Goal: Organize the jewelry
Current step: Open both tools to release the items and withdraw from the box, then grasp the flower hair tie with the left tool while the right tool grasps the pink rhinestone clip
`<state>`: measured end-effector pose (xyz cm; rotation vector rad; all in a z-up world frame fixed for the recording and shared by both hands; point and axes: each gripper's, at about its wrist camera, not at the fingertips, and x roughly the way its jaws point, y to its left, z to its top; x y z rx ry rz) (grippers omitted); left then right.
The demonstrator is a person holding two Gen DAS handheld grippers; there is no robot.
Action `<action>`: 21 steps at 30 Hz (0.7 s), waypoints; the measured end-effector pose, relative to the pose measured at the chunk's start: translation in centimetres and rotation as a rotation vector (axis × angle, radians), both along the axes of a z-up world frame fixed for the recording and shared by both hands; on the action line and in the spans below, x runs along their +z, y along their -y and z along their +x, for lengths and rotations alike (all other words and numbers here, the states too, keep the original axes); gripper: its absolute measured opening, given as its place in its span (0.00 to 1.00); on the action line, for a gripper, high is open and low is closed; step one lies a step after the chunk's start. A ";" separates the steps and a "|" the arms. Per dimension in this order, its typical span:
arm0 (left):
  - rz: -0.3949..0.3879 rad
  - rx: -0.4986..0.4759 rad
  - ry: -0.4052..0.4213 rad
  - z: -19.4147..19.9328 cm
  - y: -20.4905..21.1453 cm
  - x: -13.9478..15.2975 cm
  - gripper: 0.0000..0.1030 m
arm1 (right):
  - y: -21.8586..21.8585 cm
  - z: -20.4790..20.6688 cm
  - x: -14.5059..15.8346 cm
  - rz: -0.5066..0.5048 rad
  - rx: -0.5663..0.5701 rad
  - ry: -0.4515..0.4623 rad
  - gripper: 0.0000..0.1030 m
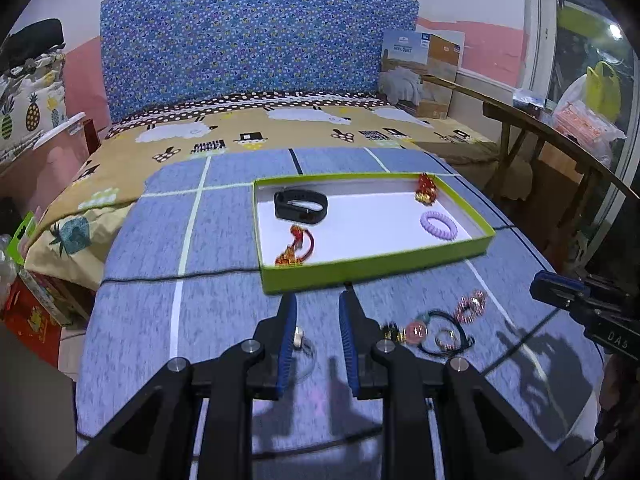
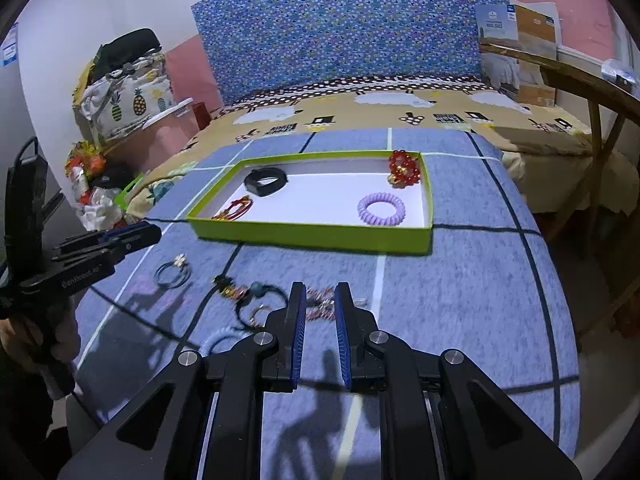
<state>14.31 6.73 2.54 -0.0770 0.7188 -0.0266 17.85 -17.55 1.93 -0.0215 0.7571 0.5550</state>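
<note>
A green-rimmed tray [image 1: 360,268] [image 2: 312,236] on the blue bedspread holds a black band [image 1: 301,207], a red cord bracelet [image 1: 298,246], a red bead bracelet [image 1: 426,190] and a purple coil tie [image 1: 442,226]. My left gripper [image 1: 318,300] hovers in front of the tray, open and empty, with a small pale bracelet [image 1: 302,344] lying under its left finger. To its right lie a pink bead bracelet [image 1: 472,306] and a dark cord bracelet [image 1: 444,332]. My right gripper [image 2: 320,290] stands slightly open and empty above the pink bead bracelet [image 2: 320,304].
A dark ring bracelet [image 2: 174,272] and a gold-and-black piece [image 2: 226,286] lie loose on the spread. A wooden rail [image 1: 540,128] runs along the bed's right side. A box [image 1: 420,76] leans at the headboard, and bags and clutter [image 2: 120,92] sit to the left.
</note>
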 end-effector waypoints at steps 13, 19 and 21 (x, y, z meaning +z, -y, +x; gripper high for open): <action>-0.022 0.018 -0.021 -3.9 -0.9 -1.9 0.22 | 0.5 -2.2 -1.3 0.018 0.006 -0.029 0.37; -0.014 0.018 -0.040 -3.3 -1.0 -2.5 0.25 | 0.2 -1.8 -2.1 -0.004 0.009 -0.047 0.37; -0.007 0.021 -0.044 -3.1 -1.1 -2.7 0.29 | 0.1 -1.5 -2.3 -0.013 0.011 -0.049 0.37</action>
